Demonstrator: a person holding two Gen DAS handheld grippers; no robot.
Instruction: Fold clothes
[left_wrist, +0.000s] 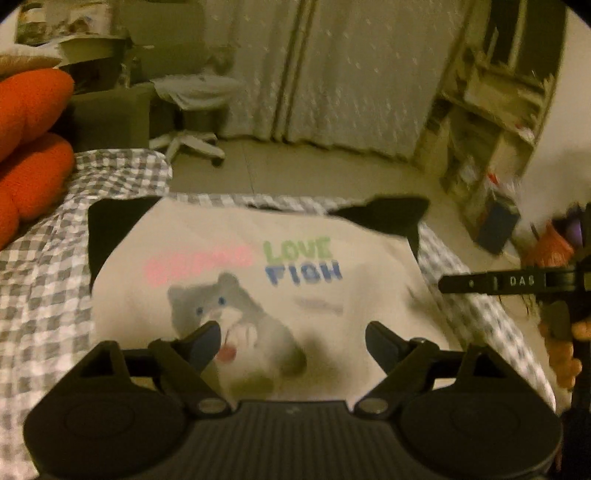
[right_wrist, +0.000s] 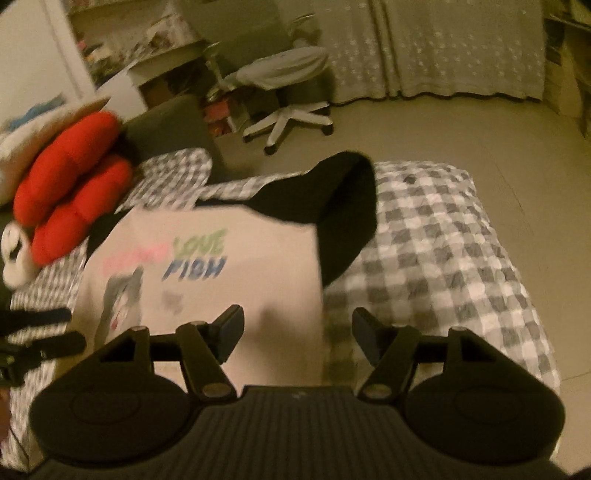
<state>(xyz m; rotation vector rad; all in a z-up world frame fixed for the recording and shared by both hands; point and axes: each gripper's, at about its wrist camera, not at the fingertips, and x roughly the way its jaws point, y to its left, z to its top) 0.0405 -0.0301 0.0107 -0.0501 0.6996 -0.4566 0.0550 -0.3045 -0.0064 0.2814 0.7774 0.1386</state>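
Note:
A cream T-shirt (left_wrist: 295, 243) with black sleeves, a grey cat print and the words LOVE FISH lies flat on a grey-and-white checked bed cover (left_wrist: 40, 295). My left gripper (left_wrist: 293, 338) is open and empty above the shirt's lower middle. My right gripper (right_wrist: 298, 330) is open and empty over the shirt's (right_wrist: 240, 280) right edge, below the black right sleeve (right_wrist: 343, 206). The right gripper also shows in the left wrist view (left_wrist: 517, 282) at the far right. The left gripper shows in the right wrist view (right_wrist: 44, 332) at the left edge.
A red plush cushion (left_wrist: 29, 147) lies at the bed's left end, also in the right wrist view (right_wrist: 70, 177). A swivel chair (right_wrist: 288, 92), shelves (left_wrist: 491, 122), curtains (left_wrist: 332, 74) and bare floor (right_wrist: 480, 140) lie beyond the bed.

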